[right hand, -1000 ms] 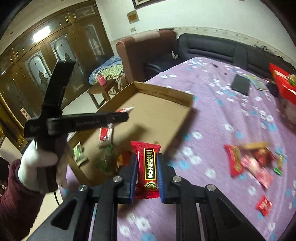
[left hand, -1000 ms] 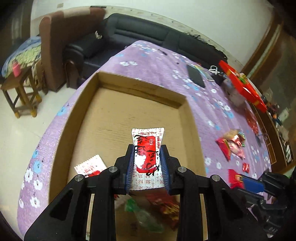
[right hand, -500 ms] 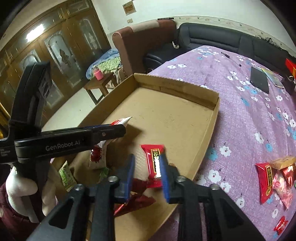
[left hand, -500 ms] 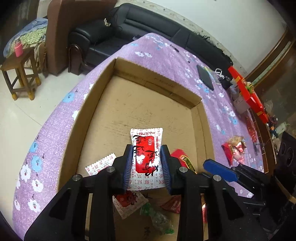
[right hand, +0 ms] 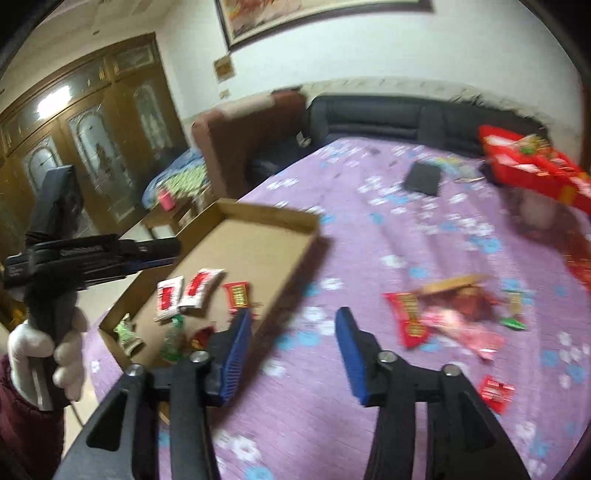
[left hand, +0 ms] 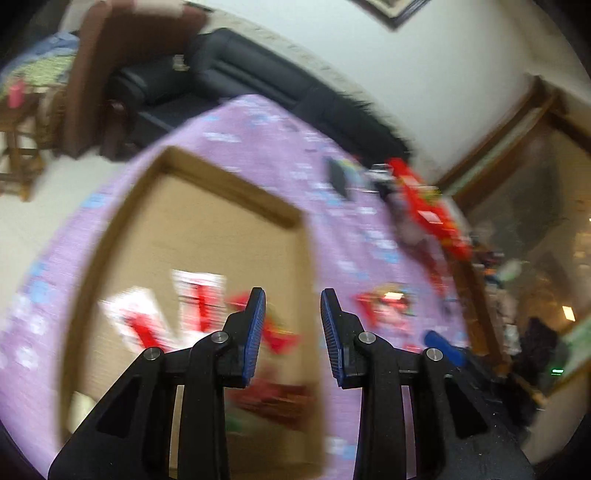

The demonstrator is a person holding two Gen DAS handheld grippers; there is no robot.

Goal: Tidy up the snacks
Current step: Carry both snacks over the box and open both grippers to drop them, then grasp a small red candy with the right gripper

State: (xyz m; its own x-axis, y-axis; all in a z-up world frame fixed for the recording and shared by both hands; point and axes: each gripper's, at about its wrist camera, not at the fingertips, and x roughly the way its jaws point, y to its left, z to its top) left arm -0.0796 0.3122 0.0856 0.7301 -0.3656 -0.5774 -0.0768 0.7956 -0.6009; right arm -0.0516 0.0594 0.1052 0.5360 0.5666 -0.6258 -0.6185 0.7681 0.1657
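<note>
Purple floral cloth (right hand: 424, 236) — black sofa (right hand: 388, 118) behind.

A home living room: a black leather sofa (right hand: 406, 118) along the far wall, a brown armchair (right hand: 240, 144), carved wooden glass-door cabinets (right hand: 92, 129) at left, a framed picture (right hand: 314, 18) overhead.

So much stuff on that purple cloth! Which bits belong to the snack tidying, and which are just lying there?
Part of the job:
- cardboard tray
- packets in the tray
- loose snacks on the cloth
- left gripper and right gripper, both open and empty

Just lying about:
- black case
- red box
- sofa
</note>
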